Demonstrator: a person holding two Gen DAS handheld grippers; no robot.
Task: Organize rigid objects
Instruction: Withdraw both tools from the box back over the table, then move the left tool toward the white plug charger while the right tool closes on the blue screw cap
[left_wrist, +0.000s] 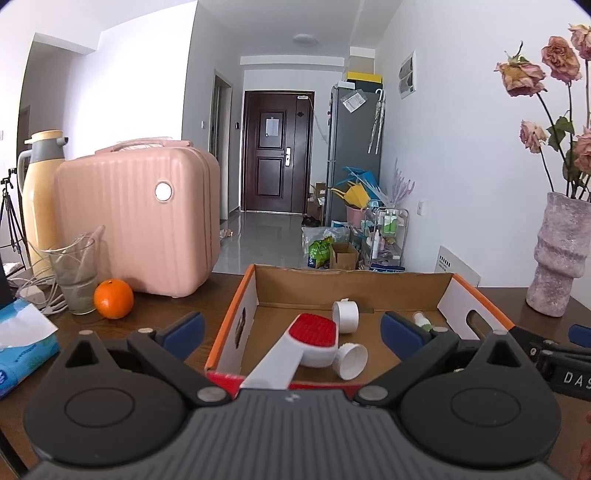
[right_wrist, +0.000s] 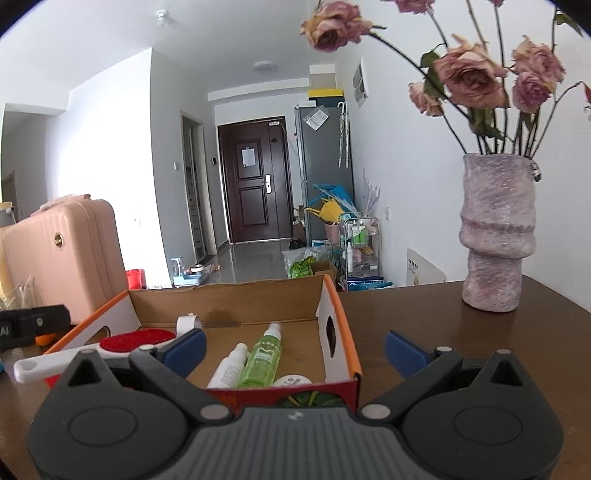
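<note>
The left gripper has its 2 blue-padded fingers spread wide with nothing between them. It is held level just in front of the near wall of the cardboard box, aimed over it, with the left pad outside the box's left wall. The right gripper is equally wide open and empty, level at the box's near right corner, with its left pad over the box interior and its right pad over bare table.

The box is shallow corrugated card, brown inside, with orange-edged white walls and cut-out handles. In it lies a lint brush of smooth white plastic with a fuzzy red oval pad; its long flat handle sticks out over the near wall. Just beside the brush head lie 2 white cylindrical caps: one beyond the head, the other to its right, open end showing. On the box's right side, a translucent green spray bottle and a slimmer white bottle lie side by side, next to a round white lid at the near wall.

The table is dark glossy wood. On it to the left stand a ribbed pink hard case, an orange and a clear glass; to the right stands a rough, lumpy mauve vase of dried roses.
</note>
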